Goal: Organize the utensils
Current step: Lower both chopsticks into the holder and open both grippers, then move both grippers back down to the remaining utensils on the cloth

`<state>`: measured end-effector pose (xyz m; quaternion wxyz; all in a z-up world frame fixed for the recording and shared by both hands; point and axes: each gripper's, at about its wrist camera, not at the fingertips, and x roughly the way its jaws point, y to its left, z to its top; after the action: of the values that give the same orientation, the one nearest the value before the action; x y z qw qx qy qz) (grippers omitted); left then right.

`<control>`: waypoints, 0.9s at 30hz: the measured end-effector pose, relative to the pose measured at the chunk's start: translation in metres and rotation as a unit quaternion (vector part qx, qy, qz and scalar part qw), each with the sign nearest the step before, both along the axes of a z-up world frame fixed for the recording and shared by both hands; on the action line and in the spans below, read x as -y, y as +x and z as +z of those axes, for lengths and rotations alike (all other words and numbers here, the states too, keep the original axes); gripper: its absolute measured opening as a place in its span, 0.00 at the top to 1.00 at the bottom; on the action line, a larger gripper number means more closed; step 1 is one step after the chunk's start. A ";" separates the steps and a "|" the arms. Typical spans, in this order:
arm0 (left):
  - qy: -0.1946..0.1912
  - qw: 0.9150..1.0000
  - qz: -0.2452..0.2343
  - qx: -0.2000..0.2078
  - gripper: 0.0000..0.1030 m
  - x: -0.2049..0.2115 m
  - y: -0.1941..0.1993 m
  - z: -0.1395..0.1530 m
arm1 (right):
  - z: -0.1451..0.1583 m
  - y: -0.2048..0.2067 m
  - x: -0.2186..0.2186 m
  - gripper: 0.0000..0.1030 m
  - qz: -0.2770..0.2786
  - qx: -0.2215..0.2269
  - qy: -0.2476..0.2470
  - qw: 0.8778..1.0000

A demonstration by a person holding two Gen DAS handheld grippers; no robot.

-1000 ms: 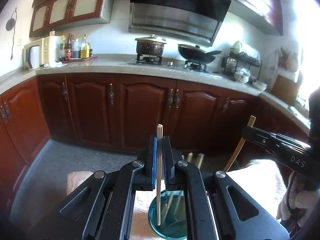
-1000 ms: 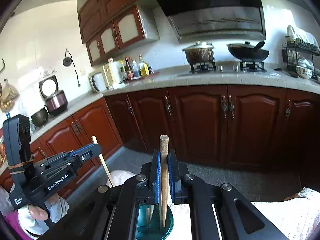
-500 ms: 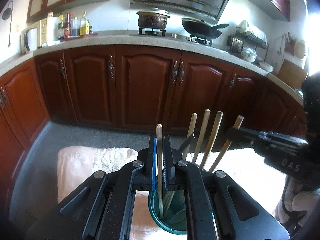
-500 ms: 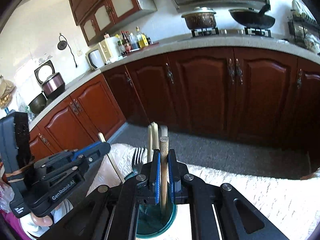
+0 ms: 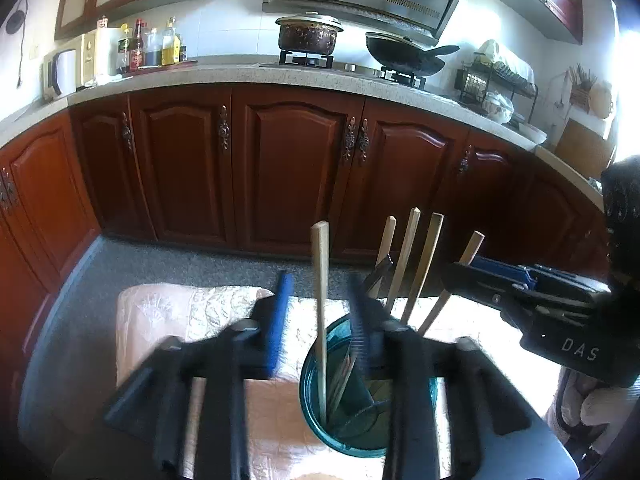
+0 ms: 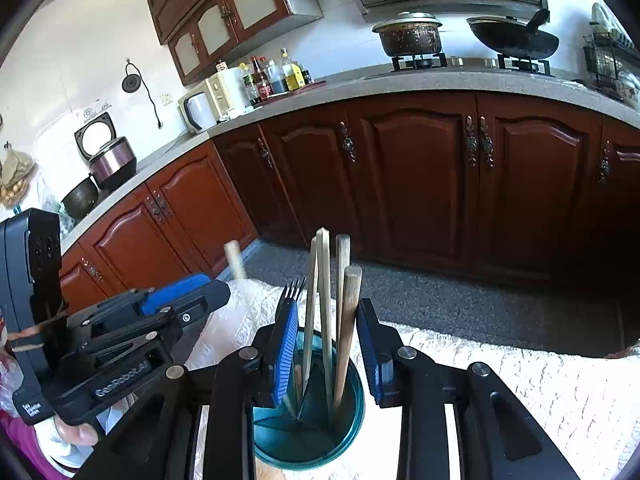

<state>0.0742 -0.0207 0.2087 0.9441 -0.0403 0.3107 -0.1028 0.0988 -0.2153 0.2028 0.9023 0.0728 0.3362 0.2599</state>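
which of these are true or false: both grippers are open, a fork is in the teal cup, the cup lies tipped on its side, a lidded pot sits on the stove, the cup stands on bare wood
1. Both grippers are open. True: the left gripper and the right gripper each have their jaws spread, clamping nothing.
2. A fork is in the teal cup. True: the fork stands tines up among wooden chopsticks in the teal cup.
3. The cup lies tipped on its side. False: it stands upright, mouth up.
4. A lidded pot sits on the stove. True: the pot rests on a burner beside a black wok.
5. The cup stands on bare wood. False: it stands on a pale patterned cloth.
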 end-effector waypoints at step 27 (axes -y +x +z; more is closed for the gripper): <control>0.020 0.999 -0.029 -0.030 0.53 0.031 -0.089 -0.026 | -0.014 -0.091 0.037 0.69 -0.021 -0.023 -0.011 0.999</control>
<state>-0.0144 -0.0522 0.1825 0.9314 -0.0156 0.3422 -0.1227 0.0073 -0.2524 0.1889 0.9003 0.0756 0.3582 0.2357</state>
